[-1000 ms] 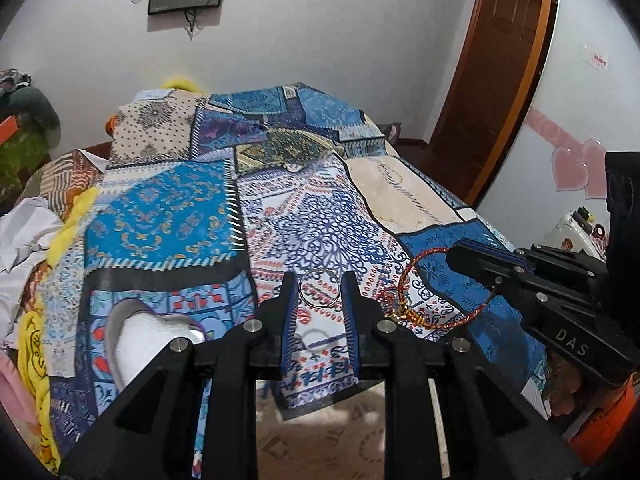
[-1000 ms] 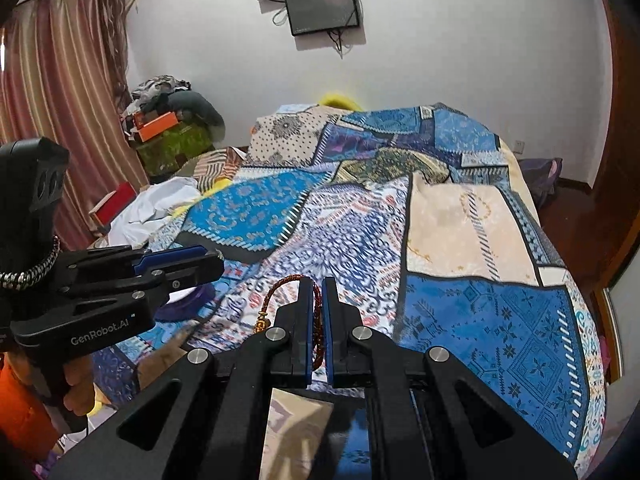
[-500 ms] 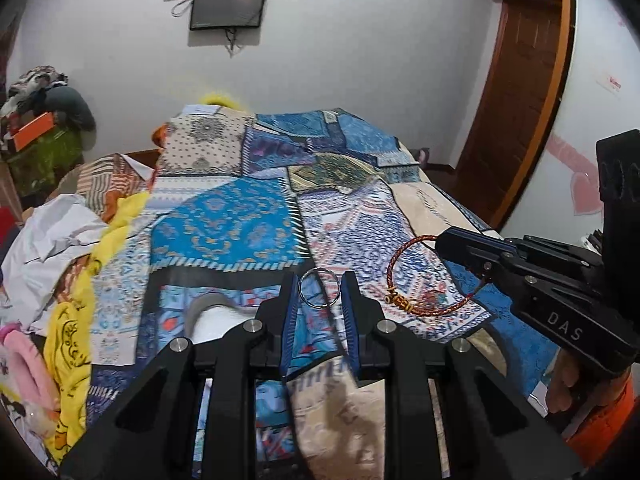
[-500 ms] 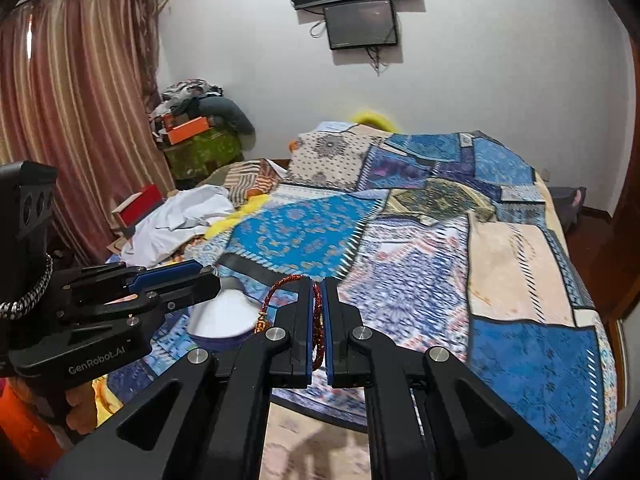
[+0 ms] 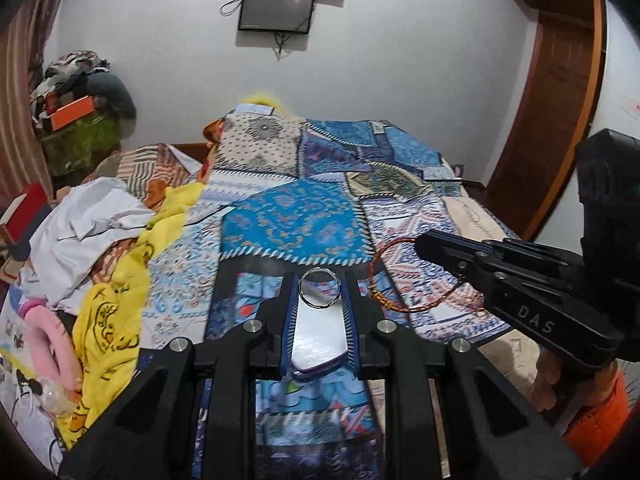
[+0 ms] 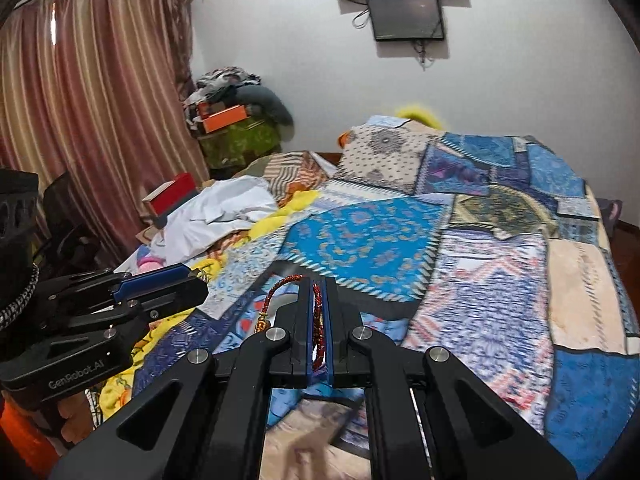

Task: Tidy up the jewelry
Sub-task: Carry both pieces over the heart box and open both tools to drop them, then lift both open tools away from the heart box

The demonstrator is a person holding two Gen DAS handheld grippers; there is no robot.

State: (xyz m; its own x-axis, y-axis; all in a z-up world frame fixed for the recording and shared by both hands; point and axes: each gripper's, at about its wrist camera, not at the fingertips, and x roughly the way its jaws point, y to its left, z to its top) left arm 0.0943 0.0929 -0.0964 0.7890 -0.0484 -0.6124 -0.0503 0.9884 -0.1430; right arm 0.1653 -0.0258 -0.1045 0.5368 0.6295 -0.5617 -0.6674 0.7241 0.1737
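Note:
A thin silver ring (image 5: pixel 319 289) is pinched upright at the tips of my left gripper (image 5: pixel 319 280), which is shut on it. Below it, between the fingers, lies a white dish with a purple rim (image 5: pixel 318 340) on the bed. My right gripper (image 6: pixel 318 286) is shut on a red braided bracelet (image 6: pixel 280 285) with gold beads; its loop hangs out to the left of the jaws. In the left wrist view the right gripper (image 5: pixel 422 245) comes in from the right with the bracelet (image 5: pixel 424 307) dangling. The left gripper (image 6: pixel 199 286) shows at the left of the right wrist view.
A blue patchwork spread (image 5: pixel 296 224) covers the bed. White, yellow and pink clothes (image 5: pixel 104 248) are piled along its left side, with a red box (image 6: pixel 172 196) and a curtain (image 6: pixel 92 112) beyond. A wooden door (image 5: pixel 556 100) stands at the right, screens (image 5: pixel 276 8) on the wall.
Both grippers have moved left across the bed, still holding the ring and the bracelet. The white dish, earlier off to the left, now lies between the left gripper's fingers.

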